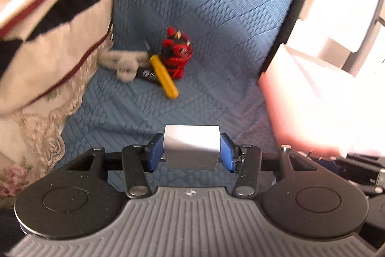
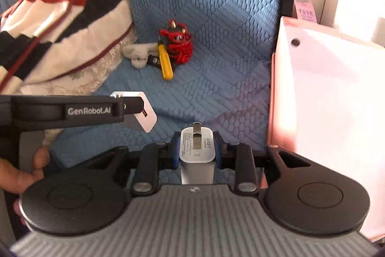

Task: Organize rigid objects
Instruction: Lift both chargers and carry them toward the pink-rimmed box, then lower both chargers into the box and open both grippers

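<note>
I am in a home bedroom. Below me spreads a bed with a blue quilted cover [image 1: 204, 4], and a rumpled blanket with lace trim [image 1: 48, 45] lies heaped at its side.

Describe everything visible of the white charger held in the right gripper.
The white charger is a small rounded block of glossy plastic. Its end face, turned up toward the camera, carries fine grey print and a folded metal prong. It sits upright, clamped on both sides by the blue pads of the right gripper, held above the blue quilted cover, touching nothing else.
</note>
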Motion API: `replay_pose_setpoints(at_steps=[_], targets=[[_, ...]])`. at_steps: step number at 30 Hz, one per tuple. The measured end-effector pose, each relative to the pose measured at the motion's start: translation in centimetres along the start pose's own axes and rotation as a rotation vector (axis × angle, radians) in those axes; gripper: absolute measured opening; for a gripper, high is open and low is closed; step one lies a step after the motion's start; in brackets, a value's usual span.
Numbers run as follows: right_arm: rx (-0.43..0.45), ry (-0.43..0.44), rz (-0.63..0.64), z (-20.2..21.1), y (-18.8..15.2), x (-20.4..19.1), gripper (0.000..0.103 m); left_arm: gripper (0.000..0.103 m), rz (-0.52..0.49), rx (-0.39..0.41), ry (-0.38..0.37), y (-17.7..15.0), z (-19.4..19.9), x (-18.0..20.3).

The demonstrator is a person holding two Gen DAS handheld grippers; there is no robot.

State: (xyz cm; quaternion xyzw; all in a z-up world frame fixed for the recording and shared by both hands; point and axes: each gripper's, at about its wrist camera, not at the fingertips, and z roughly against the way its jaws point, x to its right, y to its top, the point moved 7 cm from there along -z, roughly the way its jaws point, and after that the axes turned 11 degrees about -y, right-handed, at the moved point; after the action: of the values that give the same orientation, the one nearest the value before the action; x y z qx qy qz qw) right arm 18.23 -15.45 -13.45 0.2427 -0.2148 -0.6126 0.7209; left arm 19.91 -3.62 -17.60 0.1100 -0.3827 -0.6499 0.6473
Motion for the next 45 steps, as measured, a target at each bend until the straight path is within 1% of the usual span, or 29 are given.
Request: replay_pose_setpoints(at_steps=[5, 13, 18, 22, 26, 28, 32, 36, 41, 45], targets=[[0.045, 0.000, -0.022, 2.6, 2.0, 1.9, 0.030, 0.056, 0.055, 0.046, -0.026, 1.6, 2.2, 1.3], [0.119, -0.013, -0.056, 6.3, 6.0, 4.9, 0.030, 0.056, 0.079, 0.099, -0.053, 5.4, 5.2, 4.7], [0.160, -0.005, -0.065, 8.5, 8.3, 6.5, 0.030, 0.056, 0.049, 0.121, -0.056, 7.9, 6.0, 7.4], [0.186, -0.009, -0.081, 10.0, 9.8, 8.3, 0.030, 0.056, 0.026, 0.142, -0.073, 9.8, 6.7, 10.3], [0.217, -0.021, -0.098, 11.3, 10.8, 10.5, 0.030, 0.056, -0.001, 0.155, -0.093, 11.2, 6.7, 13.2], [0.225, -0.031, -0.109, 11.8, 11.0, 11.8, 0.030, 0.056, -0.014, 0.154, -0.106, 11.5, 6.1, 14.8], [0.200, -0.089, -0.136, 11.4, 10.4, 15.0, 0.030, 0.056, -0.038, 0.130, -0.132, 11.2, 4.3, 17.7], [0.165, -0.125, -0.173, 10.3, 8.7, 18.3, 0.030, 0.056, -0.060, 0.101, -0.160, 10.2, 2.0, 20.2], [0.096, -0.156, -0.208, 7.9, 5.2, 21.7, 0.030, 0.056, -0.040, 0.047, -0.176, 7.3, -1.8, 21.1], [0.025, -0.166, -0.212, 6.0, 2.1, 23.3, 0.030, 0.056, -0.028, 0.002, -0.171, 5.2, -4.8, 21.3]])
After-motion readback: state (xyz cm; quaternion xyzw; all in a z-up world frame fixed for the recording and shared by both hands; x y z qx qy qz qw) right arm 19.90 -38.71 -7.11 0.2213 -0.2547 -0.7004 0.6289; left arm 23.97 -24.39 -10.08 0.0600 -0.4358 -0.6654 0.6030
